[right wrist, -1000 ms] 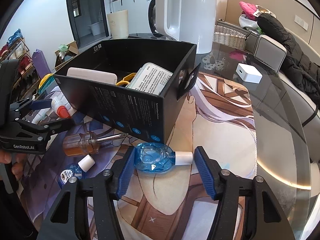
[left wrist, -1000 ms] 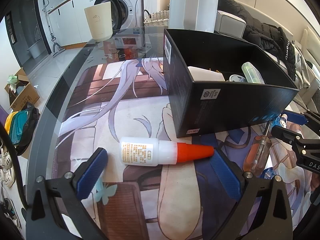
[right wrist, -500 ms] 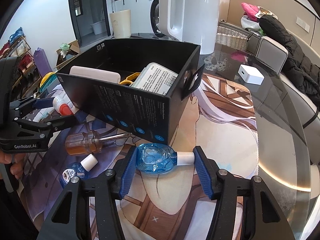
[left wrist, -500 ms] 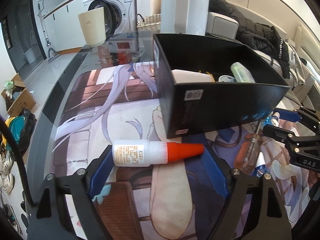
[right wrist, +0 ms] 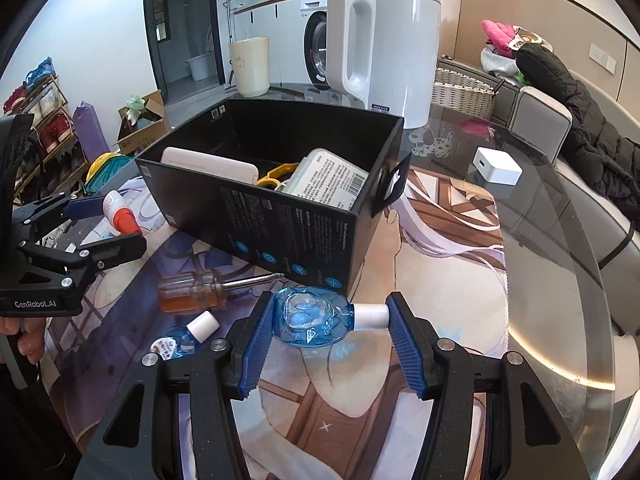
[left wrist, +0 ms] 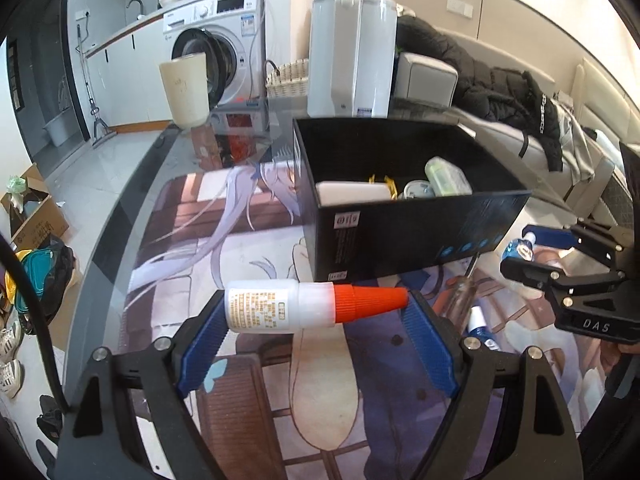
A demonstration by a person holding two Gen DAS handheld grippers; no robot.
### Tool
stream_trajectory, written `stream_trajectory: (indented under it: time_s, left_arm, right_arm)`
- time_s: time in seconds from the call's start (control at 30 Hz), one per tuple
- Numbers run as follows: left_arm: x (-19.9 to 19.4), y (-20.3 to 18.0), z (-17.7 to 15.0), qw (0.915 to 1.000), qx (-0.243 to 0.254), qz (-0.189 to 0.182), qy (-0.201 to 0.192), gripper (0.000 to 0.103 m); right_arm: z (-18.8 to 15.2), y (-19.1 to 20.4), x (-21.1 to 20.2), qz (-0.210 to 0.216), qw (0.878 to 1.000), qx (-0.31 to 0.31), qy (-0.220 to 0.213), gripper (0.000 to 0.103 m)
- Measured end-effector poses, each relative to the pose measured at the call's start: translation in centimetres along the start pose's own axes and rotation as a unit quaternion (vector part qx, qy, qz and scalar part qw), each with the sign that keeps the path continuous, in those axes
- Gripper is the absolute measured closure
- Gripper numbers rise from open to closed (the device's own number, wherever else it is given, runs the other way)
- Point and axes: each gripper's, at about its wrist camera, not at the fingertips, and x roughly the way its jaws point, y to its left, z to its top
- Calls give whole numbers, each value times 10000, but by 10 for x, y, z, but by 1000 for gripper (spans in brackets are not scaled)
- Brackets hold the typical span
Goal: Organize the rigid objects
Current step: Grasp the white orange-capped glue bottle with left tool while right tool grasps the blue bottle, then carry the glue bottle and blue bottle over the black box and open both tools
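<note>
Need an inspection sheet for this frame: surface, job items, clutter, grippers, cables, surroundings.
Surface: glass table with printed mat.
Job's things: black box partly filled; screwdriver and small blue bottle lying on the mat.
Clutter: white kettle, cup, white cube.
Grippers: left gripper shut on glue bottle, end to end; right gripper shut on blue bottle.
Cables: black cable at left edge.
Surroundings: washing machine, coat.

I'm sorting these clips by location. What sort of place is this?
Most likely a home, an open living area joined to a kitchen or laundry corner: a front-loading washing machine under a counter with a sink tap, a sofa, and a shoe rack.
</note>
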Motion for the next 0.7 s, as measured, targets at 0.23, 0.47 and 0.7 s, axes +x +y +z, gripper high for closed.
stream_trajectory:
  time_s: [0.23,0.47,0.7]
  left_arm:
    - [-23,-1,0,9993,-97,-114,-350,18]
    - [-41,-4,6,9973,-149,-192,-693,18]
    - [-48,-3,11,9957,-201,-223,-873,18]
  right_arm:
    - [-1,3,-29,32,9991,69,-414,46]
    - [0,6,-54,57,9962,140,-858,46]
    - [4,4,-67,68,9935,196,-1124,46]
